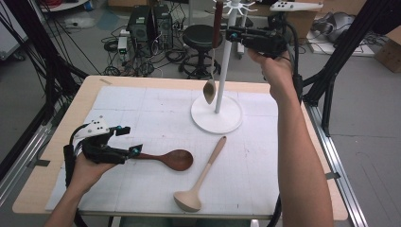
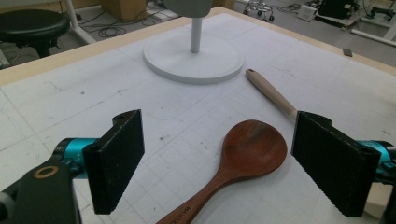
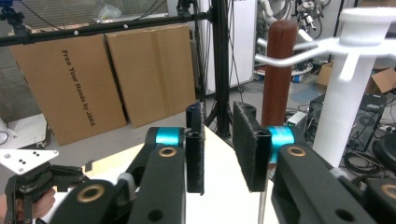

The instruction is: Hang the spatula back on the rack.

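Both grippers are rocking black bodies, teal collars, brass screws and ribbed black jaws; left gripper (image 1: 124,141) is sporting a grey three-cornered plate.

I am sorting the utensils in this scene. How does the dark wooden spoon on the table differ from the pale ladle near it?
The dark wooden spoon is reddish brown; the pale ladle is cream with a tan handle. The spoon has a shallow oval bowl, the ladle a deeper round one. The spoon's handle lies between the open left gripper jaws; the ladle lies free, its handle pointing to the white stand. Both lie flat on the table mat.
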Action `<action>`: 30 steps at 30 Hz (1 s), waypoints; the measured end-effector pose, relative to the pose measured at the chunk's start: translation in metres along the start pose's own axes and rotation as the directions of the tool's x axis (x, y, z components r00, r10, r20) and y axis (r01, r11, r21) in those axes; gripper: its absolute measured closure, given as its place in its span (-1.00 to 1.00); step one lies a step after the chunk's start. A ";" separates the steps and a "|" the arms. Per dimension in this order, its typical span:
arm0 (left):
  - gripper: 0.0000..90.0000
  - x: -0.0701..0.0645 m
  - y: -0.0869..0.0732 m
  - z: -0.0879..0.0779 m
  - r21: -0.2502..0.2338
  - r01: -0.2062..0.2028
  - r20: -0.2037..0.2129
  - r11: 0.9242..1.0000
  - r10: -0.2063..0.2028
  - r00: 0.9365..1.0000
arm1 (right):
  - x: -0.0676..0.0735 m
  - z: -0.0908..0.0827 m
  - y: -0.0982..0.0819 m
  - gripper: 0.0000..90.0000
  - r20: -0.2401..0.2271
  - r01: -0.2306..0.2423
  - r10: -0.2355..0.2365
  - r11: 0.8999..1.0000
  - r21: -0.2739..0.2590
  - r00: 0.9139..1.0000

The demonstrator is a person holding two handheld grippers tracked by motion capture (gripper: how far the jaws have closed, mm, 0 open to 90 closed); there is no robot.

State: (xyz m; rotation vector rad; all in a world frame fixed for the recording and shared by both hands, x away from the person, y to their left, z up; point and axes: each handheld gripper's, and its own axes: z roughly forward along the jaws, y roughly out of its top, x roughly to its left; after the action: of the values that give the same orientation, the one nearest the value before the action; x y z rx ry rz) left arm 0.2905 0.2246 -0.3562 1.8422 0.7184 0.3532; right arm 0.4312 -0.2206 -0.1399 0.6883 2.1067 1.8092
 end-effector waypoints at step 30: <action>-0.60 0.000 0.000 -0.001 0.001 0.002 0.001 1.000 -0.002 1.000 | 0.012 -0.009 -0.046 0.30 -0.027 -0.028 0.029 0.999 0.037 0.999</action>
State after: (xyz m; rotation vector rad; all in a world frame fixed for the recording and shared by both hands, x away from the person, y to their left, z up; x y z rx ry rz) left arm 0.2902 0.2252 -0.3565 1.8427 0.7200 0.3505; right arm 0.4090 -0.2264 -0.1822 0.7100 2.1633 1.8086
